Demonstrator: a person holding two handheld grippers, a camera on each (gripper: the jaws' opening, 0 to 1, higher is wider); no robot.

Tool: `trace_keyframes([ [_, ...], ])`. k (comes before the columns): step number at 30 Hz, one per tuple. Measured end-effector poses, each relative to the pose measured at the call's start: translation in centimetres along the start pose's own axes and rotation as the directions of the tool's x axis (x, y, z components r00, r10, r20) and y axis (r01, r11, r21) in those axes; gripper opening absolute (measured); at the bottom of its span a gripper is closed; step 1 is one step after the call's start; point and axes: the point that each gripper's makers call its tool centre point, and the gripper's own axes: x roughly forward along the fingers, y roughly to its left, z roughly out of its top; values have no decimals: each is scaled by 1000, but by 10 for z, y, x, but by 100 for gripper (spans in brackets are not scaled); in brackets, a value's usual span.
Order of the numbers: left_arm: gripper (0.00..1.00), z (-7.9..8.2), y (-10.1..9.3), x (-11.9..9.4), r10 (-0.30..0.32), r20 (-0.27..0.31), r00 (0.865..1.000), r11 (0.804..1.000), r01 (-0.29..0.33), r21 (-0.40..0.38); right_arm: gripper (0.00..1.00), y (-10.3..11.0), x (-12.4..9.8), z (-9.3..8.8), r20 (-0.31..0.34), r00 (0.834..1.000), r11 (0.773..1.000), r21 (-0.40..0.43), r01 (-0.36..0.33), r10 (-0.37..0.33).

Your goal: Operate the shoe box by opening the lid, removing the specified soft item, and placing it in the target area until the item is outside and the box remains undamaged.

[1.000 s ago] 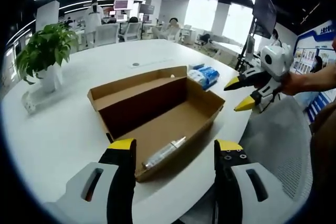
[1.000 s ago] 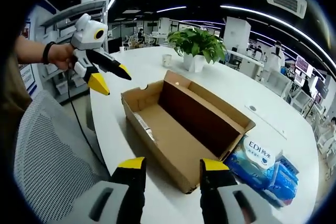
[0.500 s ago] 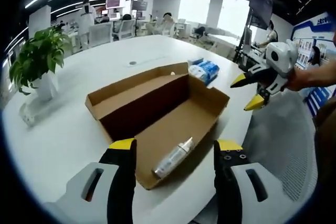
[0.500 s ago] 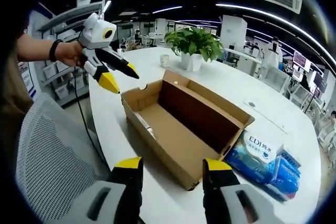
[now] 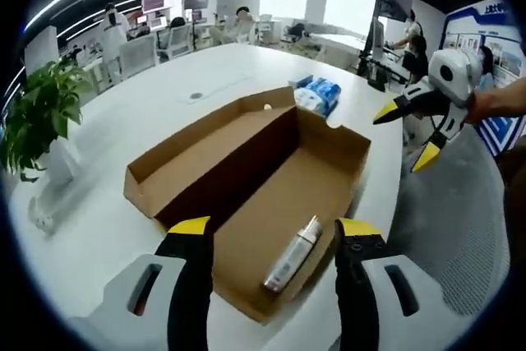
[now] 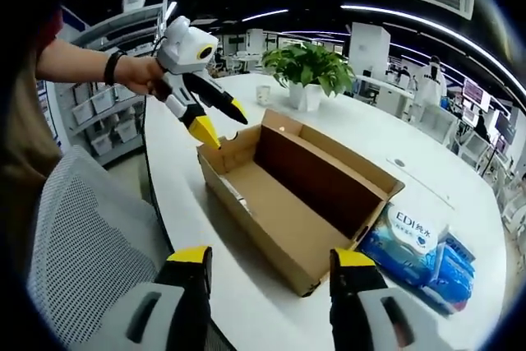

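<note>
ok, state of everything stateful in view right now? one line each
shoe box: open, lid folded back, upright on the table
tube: lying flat inside the box, untouched
tissue pack: on the table beside the box, sealed
left claw: open, empty, over the box end
right claw: open, empty, off the table edge
potted plant: upright

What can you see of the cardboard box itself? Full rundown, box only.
The shoe box is a long, shallow tray of plain brown corrugated cardboard, open, with its lid folded back flat along one long side. It rests on the white table, walls upright, no tears visible. A slim tube-like item lies on its floor near the end closest to the left gripper. A tissue pack sits at the far end; contact unclear. Neither the left nor the right gripper touches it.
</note>
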Motion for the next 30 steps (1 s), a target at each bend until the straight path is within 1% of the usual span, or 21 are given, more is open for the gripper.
trace_keyframes([
  [3,59,-5,3,7,-11,-36,999,1000,12,29,58,2,0,0,-2,1000,1000,2,-5,5],
  [6,59,-7,8,12,-16,-56,998,999,18,41,58,2,0,-1,-4,1000,1000,5,-8,8],
  [9,60,-10,10,18,-41,-86,995,997,45,55,58,3,1,-1,-6,1000,1000,9,-10,10],
  [11,63,-11,10,22,-57,-102,993,995,65,80,58,3,1,-1,-9,1000,1000,9,-11,11],
  [13,64,-16,9,27,-70,-142,987,989,87,123,58,3,1,-1,-11,1000,1000,11,-13,13],
  [15,64,-21,11,33,-65,-182,981,980,97,175,59,3,1,-1,-14,1000,1000,11,-15,16],
  [17,64,-27,11,39,-72,-222,972,970,120,213,59,3,1,-1,-16,1000,1000,13,-18,18],
  [19,65,-32,7,44,-96,-248,964,962,153,224,60,4,1,-1,-18,1000,1000,18,-21,21],
  [20,65,-33,5,47,-109,-254,961,962,166,217,60,4,1,-1,-19,1000,1000,18,-23,23],
  [22,65,-33,6,52,-121,-259,958,964,175,199,60,5,2,-1,-21,999,999,20,-25,26],
  [24,66,-35,8,57,-124,-274,954,960,185,212,61,6,3,-1,-26,999,999,18,-29,30],
  [26,66,-37,8,59,-122,-297,947,948,200,247,61,7,3,0,-21,999,999,24,-30,31],
  [27,66,-40,8,60,-120,-319,940,939,212,272,61,8,3,1,-18,999,999,25,-31,32],
  [30,65,-46,8,66,-116,-355,927,921,235,312,61,7,3,0,-20,999,999,25,-29,29],
])
